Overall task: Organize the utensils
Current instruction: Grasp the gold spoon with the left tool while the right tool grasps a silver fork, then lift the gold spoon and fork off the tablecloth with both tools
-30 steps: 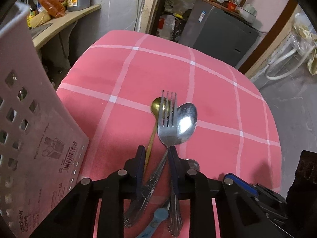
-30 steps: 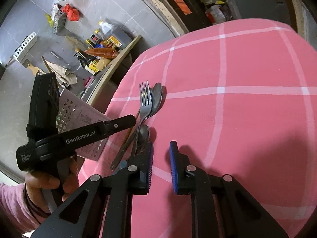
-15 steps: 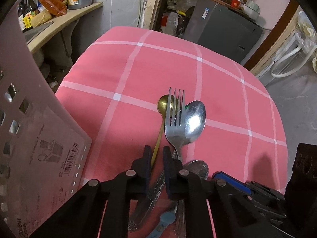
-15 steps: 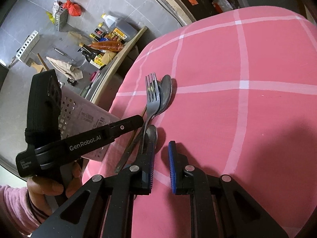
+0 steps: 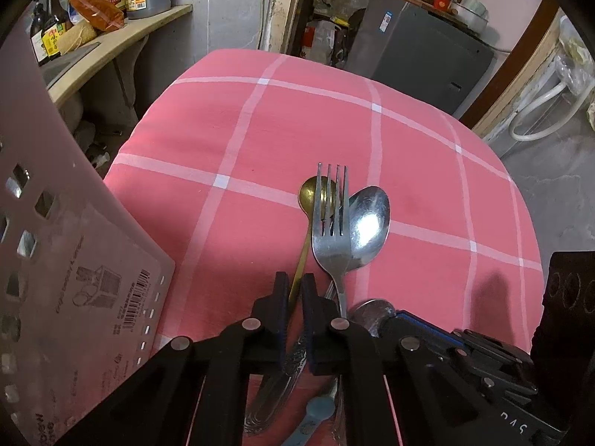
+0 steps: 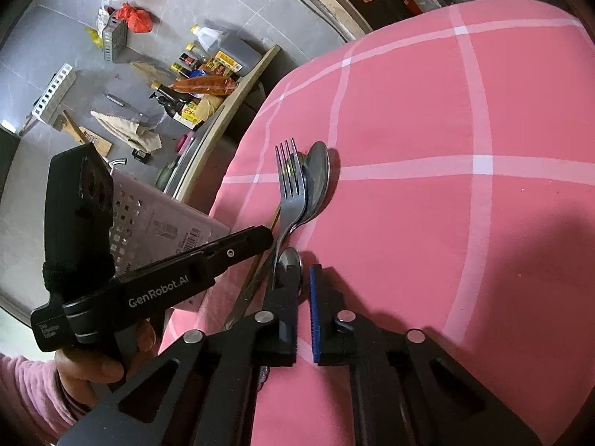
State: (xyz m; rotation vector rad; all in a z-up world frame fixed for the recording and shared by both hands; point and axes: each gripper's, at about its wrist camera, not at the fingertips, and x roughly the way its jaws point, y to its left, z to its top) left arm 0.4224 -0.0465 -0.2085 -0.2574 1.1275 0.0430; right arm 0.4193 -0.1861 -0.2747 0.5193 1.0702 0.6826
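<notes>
1. The left gripper (image 5: 293,288) is pinched tight on the thin handle of the gold spoon (image 5: 311,194).
2. The fork (image 5: 332,223) lies on top of the gold spoon and the silver spoon (image 5: 368,225), on the pink cloth (image 5: 260,141).
3. The right gripper (image 6: 304,278) has a narrow gap and holds nothing.
4. The white basket (image 5: 55,260) stands to the left.

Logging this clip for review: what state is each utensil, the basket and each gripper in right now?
Left gripper: closed on the gold spoon's handle.
Right gripper: narrowly open, holding nothing.
Gold spoon: on the cloth, partly under the fork.
Fork: lying across both spoons.
Silver spoon: flat, bowl up.
Basket: upright at the table's edge.
</notes>
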